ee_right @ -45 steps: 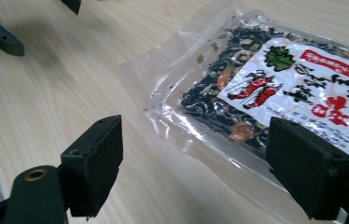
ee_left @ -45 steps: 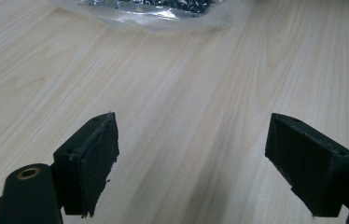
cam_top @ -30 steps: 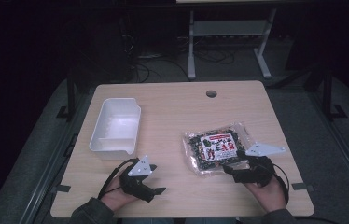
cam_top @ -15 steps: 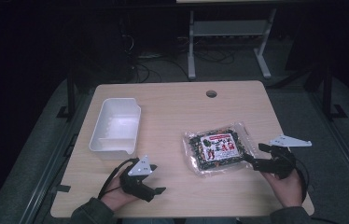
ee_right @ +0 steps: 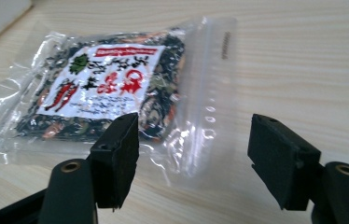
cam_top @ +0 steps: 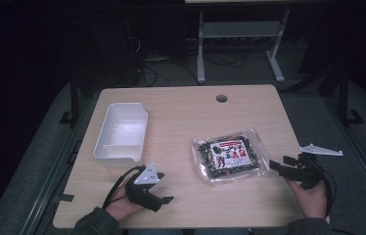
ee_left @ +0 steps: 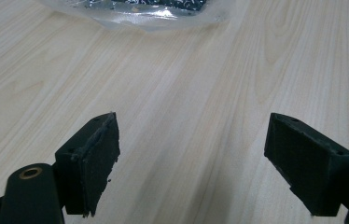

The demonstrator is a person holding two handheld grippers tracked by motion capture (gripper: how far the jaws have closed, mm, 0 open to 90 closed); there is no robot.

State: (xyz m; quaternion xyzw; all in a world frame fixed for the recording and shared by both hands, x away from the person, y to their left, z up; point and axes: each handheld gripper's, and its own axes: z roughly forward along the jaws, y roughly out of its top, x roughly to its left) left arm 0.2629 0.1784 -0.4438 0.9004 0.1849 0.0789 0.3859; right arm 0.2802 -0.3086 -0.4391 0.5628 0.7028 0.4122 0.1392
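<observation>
Tabletop (cam_top: 181, 112) of pale wood carries a clear plastic packet (cam_top: 228, 156) of dark dried food with a red-and-white label, lying flat to the right of a white plastic bin (cam_top: 121, 131) and well apart from it. The right gripper (cam_top: 275, 167) sits low at the packet's right edge, aimed at its clear zip end; its fingers (ee_right: 116, 158) stand apart, have just been closing a little, and do not press the packet, though the clear flap (ee_right: 205, 116) lies just ahead of the gap between them. The left gripper (cam_top: 164, 199) rests near the front edge, below the bin and left of the packet, its fingers (ee_left: 91, 163) wide apart over bare wood, the packet's near edge (ee_left: 149, 16) farther off.
</observation>
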